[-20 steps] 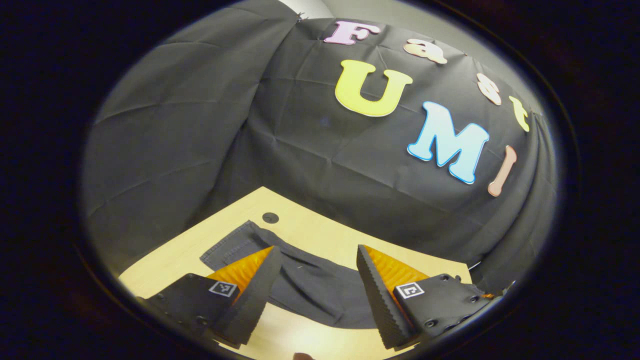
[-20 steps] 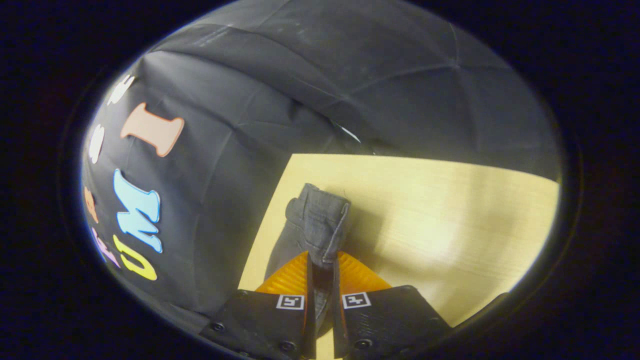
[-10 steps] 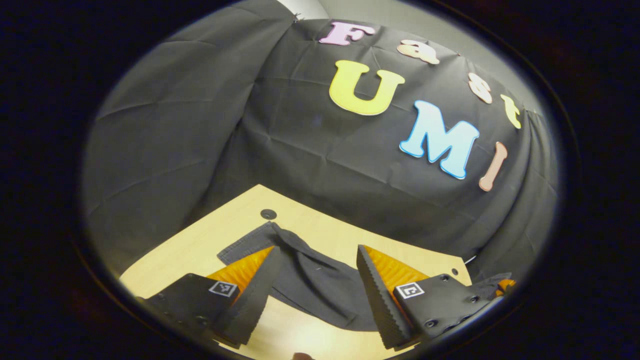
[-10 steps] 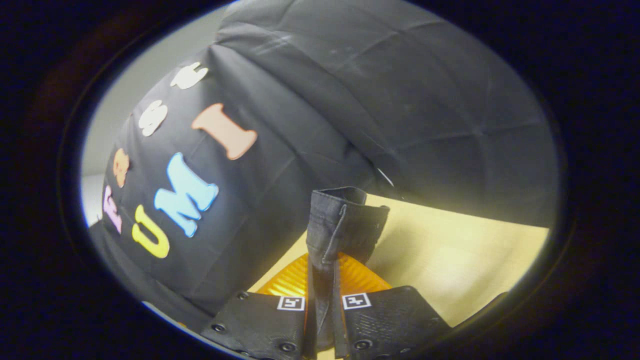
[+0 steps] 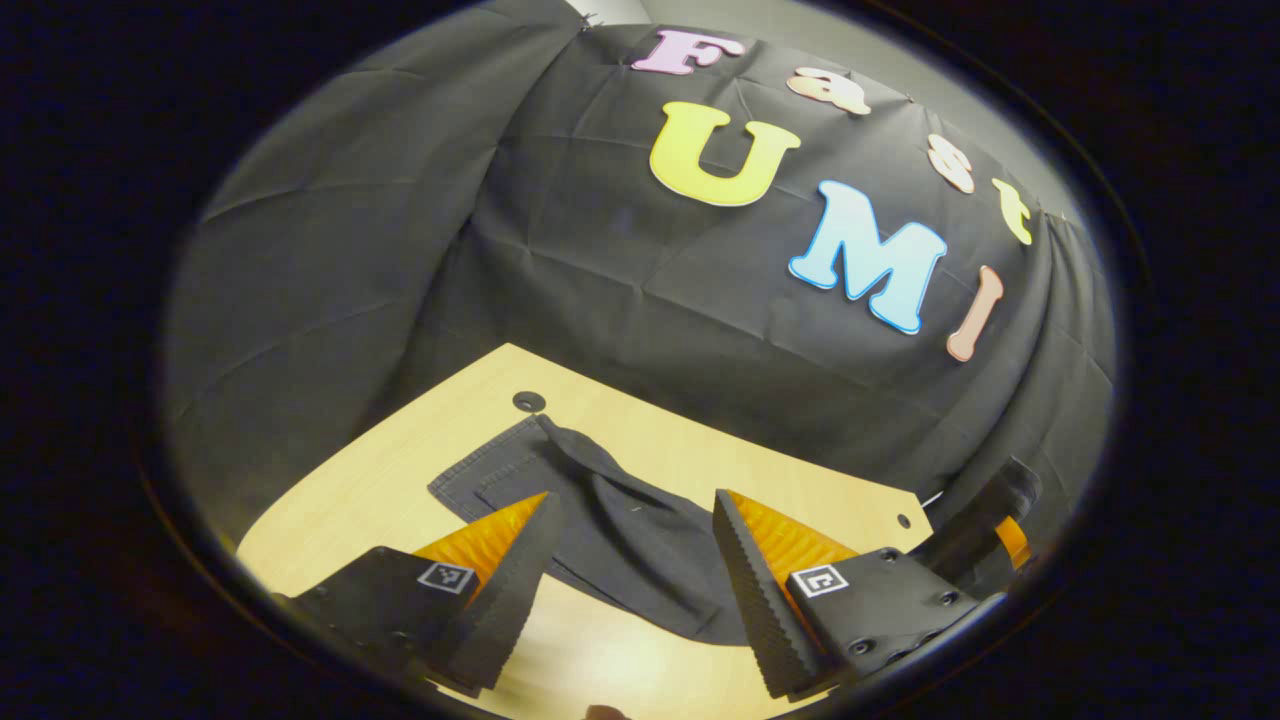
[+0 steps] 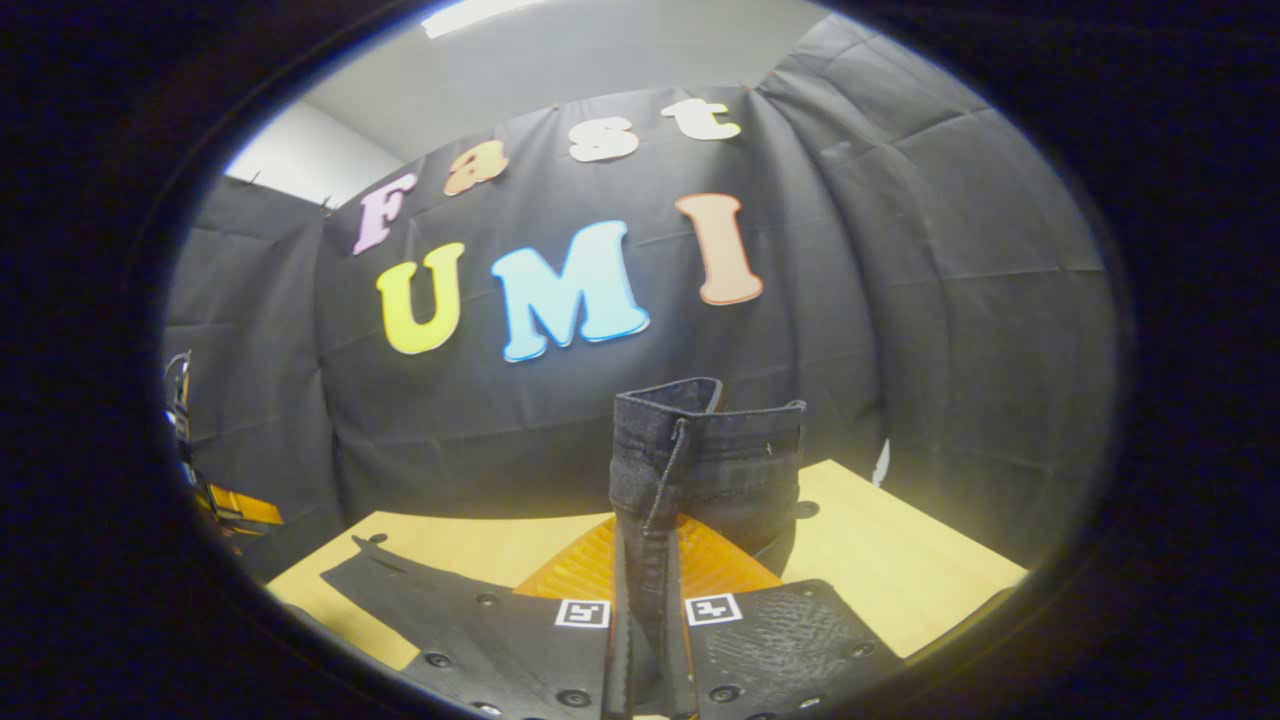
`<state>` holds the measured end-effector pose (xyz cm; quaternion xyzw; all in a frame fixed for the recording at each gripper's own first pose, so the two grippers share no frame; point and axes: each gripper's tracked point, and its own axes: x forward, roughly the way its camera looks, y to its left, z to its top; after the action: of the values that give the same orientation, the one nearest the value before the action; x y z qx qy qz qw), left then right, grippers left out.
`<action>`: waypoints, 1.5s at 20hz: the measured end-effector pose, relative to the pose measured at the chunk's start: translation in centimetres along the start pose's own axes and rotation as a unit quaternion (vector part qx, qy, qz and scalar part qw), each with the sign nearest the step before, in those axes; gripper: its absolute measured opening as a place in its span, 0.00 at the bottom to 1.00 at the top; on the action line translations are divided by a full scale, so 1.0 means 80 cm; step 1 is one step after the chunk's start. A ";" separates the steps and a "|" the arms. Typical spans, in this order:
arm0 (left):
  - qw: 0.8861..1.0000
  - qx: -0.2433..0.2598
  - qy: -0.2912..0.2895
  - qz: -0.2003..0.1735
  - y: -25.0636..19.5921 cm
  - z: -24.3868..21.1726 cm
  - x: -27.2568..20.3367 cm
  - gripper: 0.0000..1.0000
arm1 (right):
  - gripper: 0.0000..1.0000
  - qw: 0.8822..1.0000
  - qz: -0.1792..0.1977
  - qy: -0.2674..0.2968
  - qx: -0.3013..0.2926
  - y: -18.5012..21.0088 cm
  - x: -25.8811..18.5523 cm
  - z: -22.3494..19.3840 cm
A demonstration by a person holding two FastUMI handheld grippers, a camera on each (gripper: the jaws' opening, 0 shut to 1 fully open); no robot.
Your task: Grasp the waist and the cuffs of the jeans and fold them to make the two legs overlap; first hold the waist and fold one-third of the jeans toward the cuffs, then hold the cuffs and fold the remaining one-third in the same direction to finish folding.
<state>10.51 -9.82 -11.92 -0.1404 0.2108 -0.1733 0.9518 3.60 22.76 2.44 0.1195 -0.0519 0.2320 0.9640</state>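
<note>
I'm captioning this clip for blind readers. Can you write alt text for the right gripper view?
The right gripper is shut on a hemmed end of dark denim jeans, which stands up between its fingers above a light wooden table. More dark fabric lies flat on the table at lower left, with black cloth walls behind.

A pale wood counter (image 5: 660, 455) runs up to the black cloth wall (image 5: 620, 290) of the booth. It has a round dark hole (image 5: 528, 402) near its far left edge and a smaller one (image 5: 903, 521) near its right corner. In the right gripper view the counter (image 6: 900, 560) lies under the same creased cloth (image 6: 950, 300), with a grey wall (image 6: 560, 50) and a strip of ceiling light (image 6: 470, 14) above it. At the far left edge of that view stands some dark and orange gear (image 6: 215, 500), too small to tell.
</note>
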 end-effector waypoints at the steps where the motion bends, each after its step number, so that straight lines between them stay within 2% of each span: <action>1: 1.000 0.002 0.001 -0.003 0.001 -0.001 -0.002 0.99 | 0.12 1.000 0.014 0.001 -0.009 0.020 0.003 -0.006; 4: 1.000 0.009 0.003 -0.008 0.011 -0.005 -0.005 0.99 | 0.13 0.998 0.052 0.015 -0.033 0.083 0.021 -0.043; 8: 1.000 0.000 0.017 -0.010 0.031 -0.017 -0.006 0.99 | 0.13 0.993 0.078 0.062 -0.069 0.123 0.037 -0.123; 10: 1.000 -0.010 0.020 -0.007 0.041 -0.022 -0.005 0.99 | 0.13 0.986 0.093 0.102 -0.093 0.137 0.038 -0.178; 12: 0.999 -0.031 0.026 -0.002 0.053 -0.027 -0.005 0.99 | 0.13 0.974 0.112 0.151 -0.128 0.142 0.033 -0.234; 14: 0.998 -0.059 0.034 0.006 0.069 -0.034 -0.001 0.99 | 0.13 0.964 0.123 0.184 -0.149 0.143 0.023 -0.267; 15: 0.997 -0.073 0.038 0.011 0.076 -0.038 -0.001 0.99 | 0.16 0.963 0.125 0.180 -0.155 0.143 0.022 -0.263; 16: 0.995 -0.086 0.043 0.018 0.084 -0.042 0.001 0.99 | 0.27 0.964 0.132 0.175 -0.154 0.149 0.023 -0.258; 17: 0.993 -0.100 0.049 0.023 0.090 -0.049 0.005 0.99 | 0.31 0.964 0.137 0.172 -0.148 0.153 0.019 -0.252; 20: 0.986 -0.150 0.060 0.038 0.109 -0.057 0.019 0.99 | 0.71 0.967 0.141 0.162 -0.138 0.151 0.008 -0.227; 24: 0.969 -0.233 0.071 0.052 0.130 -0.072 0.045 0.99 | 0.77 0.976 0.126 0.117 -0.131 0.136 0.004 -0.163; 28: 0.927 -0.359 0.083 0.074 0.181 -0.088 0.097 0.99 | 0.80 0.983 0.102 0.107 -0.109 0.106 0.000 -0.119; 30: 0.908 -0.397 0.085 0.106 0.212 -0.095 0.110 0.99 | 0.80 0.984 0.086 0.108 -0.110 0.089 -0.004 -0.107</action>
<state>19.17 0.55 -27.40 -0.4678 0.3556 0.0154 0.8090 0.45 30.94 -4.42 -0.0182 0.0175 0.3181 0.9477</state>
